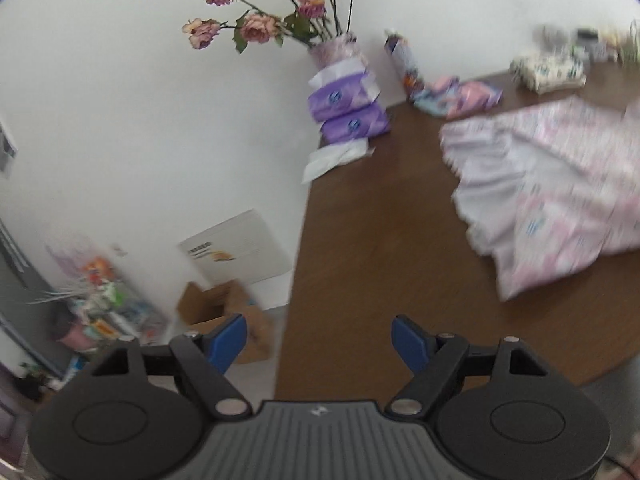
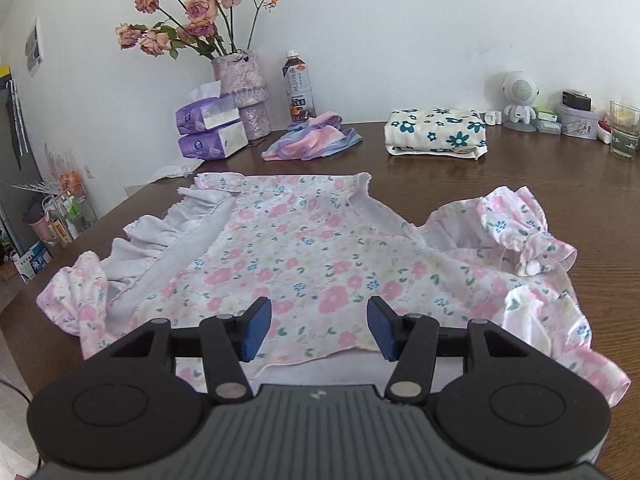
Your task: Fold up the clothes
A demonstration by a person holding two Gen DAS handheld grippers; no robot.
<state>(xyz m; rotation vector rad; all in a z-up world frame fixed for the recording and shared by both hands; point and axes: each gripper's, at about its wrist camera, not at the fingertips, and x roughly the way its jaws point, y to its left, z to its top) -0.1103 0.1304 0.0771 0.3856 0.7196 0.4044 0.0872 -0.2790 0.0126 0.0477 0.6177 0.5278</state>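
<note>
A white garment with pink and blue flowers (image 2: 304, 256) lies spread on the brown wooden table (image 2: 560, 184), its ruffled sleeves bunched at left and right. My right gripper (image 2: 318, 328) is open and empty, just above the garment's near hem. In the left wrist view the garment (image 1: 552, 188) lies at the right, blurred. My left gripper (image 1: 318, 344) is open and empty over the table's left edge, apart from the garment.
At the back stand a vase of dried roses (image 2: 240, 92), purple tissue packs (image 2: 208, 132), a bottle (image 2: 298, 88), a crumpled pastel cloth (image 2: 312, 140), a folded flower-print cloth (image 2: 436, 132), a small speaker (image 2: 520, 100) and a glass (image 2: 624, 130). Boxes (image 1: 224, 316) sit on the floor left of the table.
</note>
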